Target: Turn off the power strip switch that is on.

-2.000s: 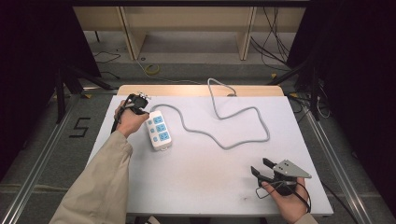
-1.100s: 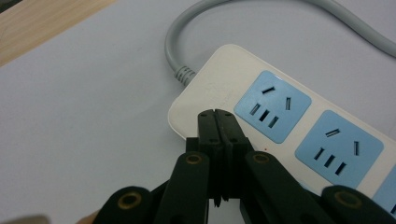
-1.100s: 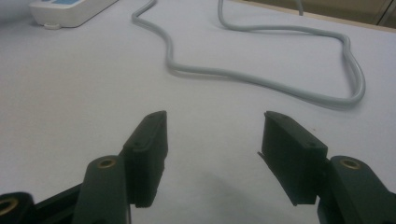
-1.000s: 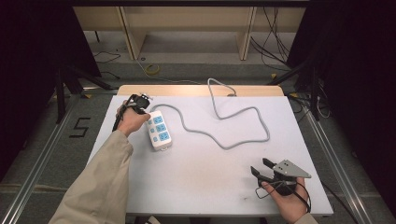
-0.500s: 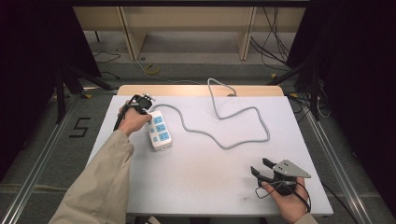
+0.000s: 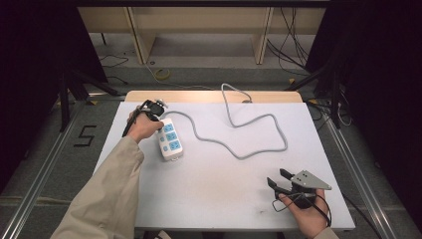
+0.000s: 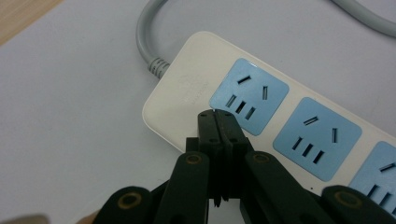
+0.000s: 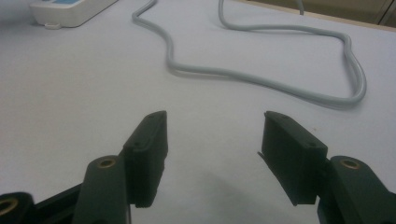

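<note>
Item one: the table (image 6: 209,199), a white top that takes up the middle of the high view. We see a wooden strip along its far edge and floor on both sides.

Item two: the power strip (image 6: 170,141), white with three blue socket faces. It lies flat at the left centre of the high view, near the table's left edge but not over it.

Item three: its grey cord (image 6: 259,144). It leaves the strip's far end, loops across the upper middle of the table and runs off the far edge. In the right claw view the loop (image 8: 261,84) crosses the upper half of the frame.

Item four: the left claw (image 7: 218,122). We find it closed on nothing, its tips pressed together over the strip's blank end, just beside the first socket. In the high view it sits at upper left (image 6: 149,110).

Item five: the right claw (image 6: 279,180), at lower right. Its jaws stand wide apart and empty, low over bare table, close to the near edge. We note broad open surface between it and the cord.
</note>
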The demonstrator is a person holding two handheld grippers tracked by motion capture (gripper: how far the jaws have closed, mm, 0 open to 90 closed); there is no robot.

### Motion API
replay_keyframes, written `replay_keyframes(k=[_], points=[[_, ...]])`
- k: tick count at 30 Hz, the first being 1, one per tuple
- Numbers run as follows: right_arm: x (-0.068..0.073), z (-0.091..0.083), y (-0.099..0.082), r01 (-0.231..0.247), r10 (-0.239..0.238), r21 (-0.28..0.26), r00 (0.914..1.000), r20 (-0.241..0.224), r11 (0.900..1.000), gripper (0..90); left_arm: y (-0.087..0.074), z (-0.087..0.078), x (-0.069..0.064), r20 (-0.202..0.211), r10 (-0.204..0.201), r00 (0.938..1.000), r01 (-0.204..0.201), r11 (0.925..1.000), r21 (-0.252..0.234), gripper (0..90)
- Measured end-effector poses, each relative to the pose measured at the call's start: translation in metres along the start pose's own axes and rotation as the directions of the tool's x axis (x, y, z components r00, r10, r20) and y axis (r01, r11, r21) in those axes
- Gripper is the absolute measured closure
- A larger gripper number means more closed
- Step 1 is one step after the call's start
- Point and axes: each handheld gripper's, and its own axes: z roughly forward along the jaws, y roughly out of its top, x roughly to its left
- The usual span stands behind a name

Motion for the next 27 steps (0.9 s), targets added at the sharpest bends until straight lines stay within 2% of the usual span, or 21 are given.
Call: replay_keyframes(k=[13,17,27], points=[[-0.0001,0.0002,-0.0001,-0.001,0.001,-0.002,1.0000,-0.002,1.0000,41.7,0.0033,0.0016,-0.0013,-0.002,0.013,0.9999,-0.013,0.9998,0.015,89.4],[-0.0002,0.0001,-0.0001,-0.001,0.001,-0.003,1.0000,-0.003,1.0000,41.7,0.0031,0.0032,0.0000,-0.004,-0.001,1.0000,0.001,0.9998,0.021,89.4],[0.0000,0.0003,-0.0001,0.000,0.000,-0.001,1.0000,-0.003,1.0000,41.7,0.0047,0.0035,0.0012,-0.002,-0.003,1.0000,0.003,0.9994,0.035,89.4]])
